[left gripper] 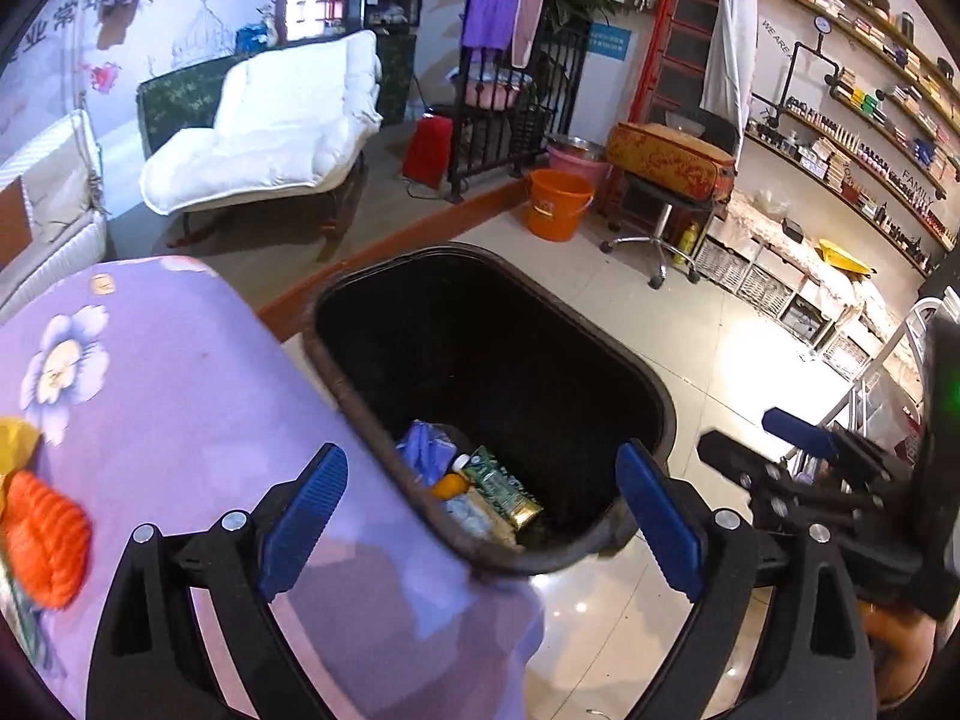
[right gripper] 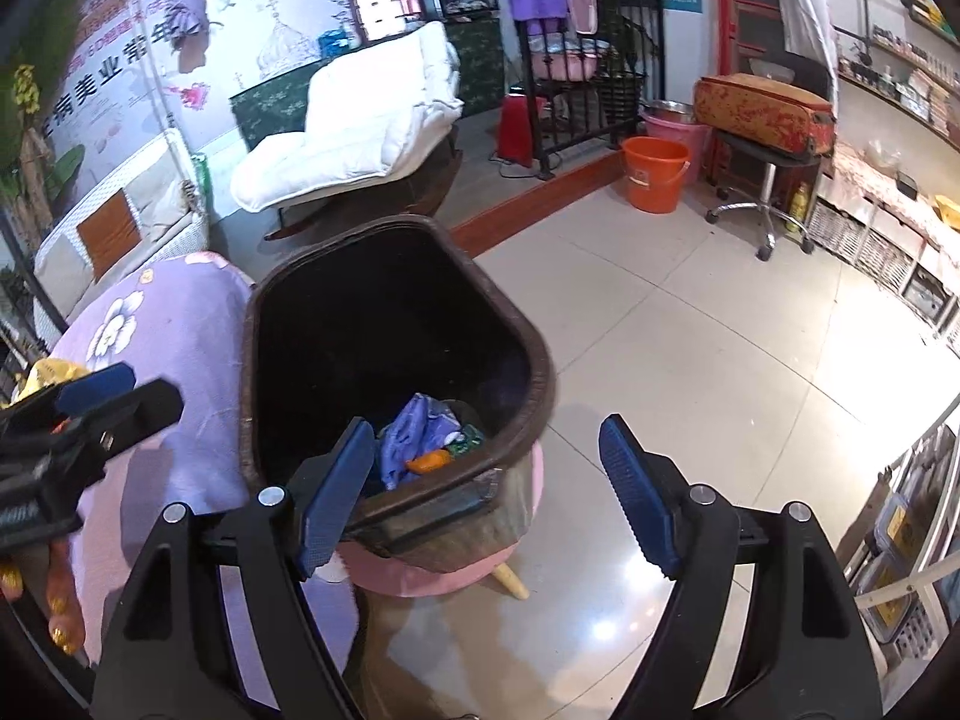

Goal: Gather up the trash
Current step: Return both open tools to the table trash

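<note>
Blue pads of the left gripper (left gripper: 480,531) sit nearest the lens, spread wide with nothing between them — released, poised over the near rim of the trash bin (left gripper: 654,396). Bin stands on a pink stool (right gripper: 420,579), tight against the right edge of the purple floral table (left gripper: 180,372). Remaining trash — an orange wrapper (left gripper: 45,546) and a yellow piece (left gripper: 15,438) — lies at the table's left edge, left of this gripper, so the left hand is nearer. Right gripper (right gripper: 486,495) also unclenched and empty, straddling the bin's near corner, farther from the table items.
</note>
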